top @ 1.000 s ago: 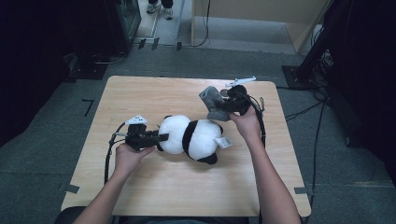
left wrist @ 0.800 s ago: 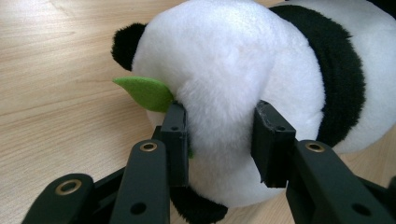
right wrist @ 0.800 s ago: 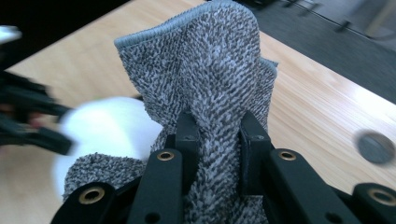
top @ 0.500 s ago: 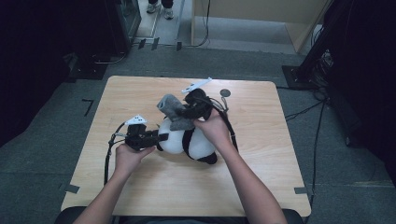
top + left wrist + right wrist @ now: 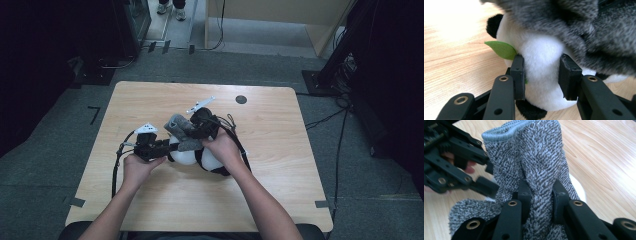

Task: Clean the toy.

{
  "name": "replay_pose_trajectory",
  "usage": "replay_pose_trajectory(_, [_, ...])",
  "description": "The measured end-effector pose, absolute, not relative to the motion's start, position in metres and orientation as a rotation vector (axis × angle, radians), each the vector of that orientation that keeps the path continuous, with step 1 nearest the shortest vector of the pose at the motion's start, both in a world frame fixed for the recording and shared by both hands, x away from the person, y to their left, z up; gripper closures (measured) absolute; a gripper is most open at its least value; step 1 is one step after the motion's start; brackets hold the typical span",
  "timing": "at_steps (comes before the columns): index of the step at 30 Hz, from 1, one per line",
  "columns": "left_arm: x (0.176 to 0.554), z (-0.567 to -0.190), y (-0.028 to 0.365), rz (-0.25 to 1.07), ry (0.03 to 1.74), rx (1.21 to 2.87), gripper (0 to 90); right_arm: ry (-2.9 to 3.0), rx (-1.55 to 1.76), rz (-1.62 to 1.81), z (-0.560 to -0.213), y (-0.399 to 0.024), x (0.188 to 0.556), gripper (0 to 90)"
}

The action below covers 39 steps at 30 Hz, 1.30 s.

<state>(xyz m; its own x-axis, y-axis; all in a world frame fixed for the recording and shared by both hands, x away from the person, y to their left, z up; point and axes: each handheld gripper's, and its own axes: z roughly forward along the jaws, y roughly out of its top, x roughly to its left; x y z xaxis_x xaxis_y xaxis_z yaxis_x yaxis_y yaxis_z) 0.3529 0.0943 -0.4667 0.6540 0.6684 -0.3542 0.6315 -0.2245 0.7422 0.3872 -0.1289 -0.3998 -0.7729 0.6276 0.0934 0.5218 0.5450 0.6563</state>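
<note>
A black-and-white plush panda point(image 5: 192, 156) lies in the middle of the wooden table point(image 5: 280, 150). My left gripper point(image 5: 167, 146) is shut on the panda's white head point(image 5: 541, 62), a green felt leaf point(image 5: 502, 49) beside its left pad. My right gripper point(image 5: 186, 132) is shut on a grey fuzzy sock point(image 5: 536, 160), holding it over the panda's head; the sock point(image 5: 179, 129) drapes right above the left gripper's jaws. In the right gripper view the left gripper's black frame point(image 5: 456, 162) shows close at the left, behind the sock.
A small dark round mark point(image 5: 241, 99) sits near the table's far edge. Black cables point(image 5: 116, 172) trail from both grippers across the table. Dark equipment and cables stand on the floor around the table, and a person's feet show beyond it.
My right gripper has carried the grey sock from the far right of the table leftward and down, onto the panda's head. The left gripper and panda have stayed put.
</note>
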Motion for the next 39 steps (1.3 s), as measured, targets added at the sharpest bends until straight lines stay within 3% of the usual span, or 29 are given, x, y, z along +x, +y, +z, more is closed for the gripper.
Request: replay_pose_trajectory(39, [0.357, -0.464, 0.092, 0.03, 1.0, 1.917, 63.1, 2.389, 1.332, 1.215, -0.408, -0.268, 0.361, 74.8])
